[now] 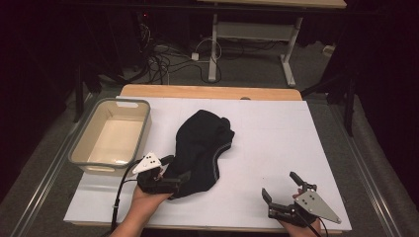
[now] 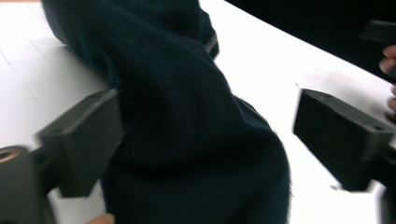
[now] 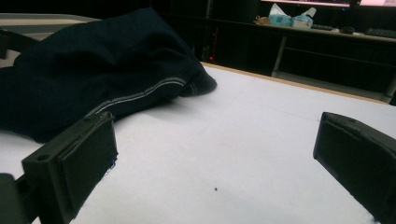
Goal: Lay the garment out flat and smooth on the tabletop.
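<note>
A dark navy garment [image 1: 202,145] with a pale stitched seam lies crumpled on the white tabletop [image 1: 276,133], left of centre. My left gripper [image 1: 174,170] is at the garment's near left edge. In the left gripper view the cloth [image 2: 187,130] bulges between its jaws; the left pad [image 2: 88,140] rests against the fabric and the right pad [image 2: 336,135] stands apart from it, so my left gripper [image 2: 208,126] is open. My right gripper [image 1: 279,185] hovers near the front right edge. It [image 3: 217,140] is open over bare table, with the garment [image 3: 93,79] ahead to its left.
A grey-rimmed beige tub [image 1: 79,148] sits at the table's left edge, beside my left hand. A wooden strip [image 1: 207,91] borders the far edge. Beyond it, cables and a desk's legs [image 1: 213,49] stand on the floor.
</note>
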`<state>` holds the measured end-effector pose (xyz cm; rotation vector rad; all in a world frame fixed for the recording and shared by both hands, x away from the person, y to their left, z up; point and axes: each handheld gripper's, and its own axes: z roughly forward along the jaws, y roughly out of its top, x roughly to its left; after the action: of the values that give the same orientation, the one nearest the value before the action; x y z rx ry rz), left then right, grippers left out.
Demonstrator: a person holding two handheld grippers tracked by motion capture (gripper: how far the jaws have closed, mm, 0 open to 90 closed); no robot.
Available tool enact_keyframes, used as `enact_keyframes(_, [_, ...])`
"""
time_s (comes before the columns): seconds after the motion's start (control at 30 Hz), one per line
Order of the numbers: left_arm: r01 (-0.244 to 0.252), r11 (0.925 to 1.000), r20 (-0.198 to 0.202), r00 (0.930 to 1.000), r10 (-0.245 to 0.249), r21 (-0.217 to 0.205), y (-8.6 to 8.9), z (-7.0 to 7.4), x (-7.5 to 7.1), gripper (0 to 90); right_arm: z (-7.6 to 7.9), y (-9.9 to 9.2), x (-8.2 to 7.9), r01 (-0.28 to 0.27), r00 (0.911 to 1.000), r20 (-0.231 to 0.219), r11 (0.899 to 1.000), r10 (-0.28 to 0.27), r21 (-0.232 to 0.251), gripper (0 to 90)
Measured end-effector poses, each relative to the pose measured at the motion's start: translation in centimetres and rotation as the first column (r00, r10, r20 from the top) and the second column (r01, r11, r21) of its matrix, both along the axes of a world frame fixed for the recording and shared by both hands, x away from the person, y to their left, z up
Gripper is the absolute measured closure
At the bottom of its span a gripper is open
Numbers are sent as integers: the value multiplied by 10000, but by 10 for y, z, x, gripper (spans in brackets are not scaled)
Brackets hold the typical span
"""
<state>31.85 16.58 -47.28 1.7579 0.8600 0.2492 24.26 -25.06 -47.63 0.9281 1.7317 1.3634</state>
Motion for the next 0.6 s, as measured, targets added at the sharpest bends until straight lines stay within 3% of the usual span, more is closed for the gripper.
enact_keyframes(0.07, [-16,9998,-314,9995,10,-193,-1,-2,6,199,0,0,0,59,9999,-98,10000,-58,21,3])
enact_keyframes(0.13, [-95,9999,-595,9982,90,-80,-3,-6,10,340,0,3,4,-40,9996,-277,10000,39,-13,3])
enact_keyframes(0.2, [-258,9992,-460,9986,273,319,-4,-7,8,394,-1,6,5,-42,9995,-313,10000,40,-86,3])
enact_keyframes(0.23, [-324,9985,-417,9985,342,447,-4,-6,7,461,-1,8,6,-10,9995,-331,9999,4,-166,3])
enact_keyframes(0.27, [-383,9979,-381,9985,403,519,-4,-6,6,596,-2,13,7,-103,9990,-434,9994,88,-344,3])
enact_keyframes(0.3, [-403,9975,-330,9986,423,576,-4,-6,5,596,-2,13,7,-103,9990,-434,9994,88,-344,3])
enact_keyframes(0.37, [-375,9975,-157,9991,385,600,-5,-7,2,742,-3,19,11,-291,9973,-683,9989,266,-367,34])
enact_keyframes(0.6, [428,9974,456,9979,-454,577,-22,0,-16,810,1,33,16,-1162,9892,-965,9916,1103,-572,188])
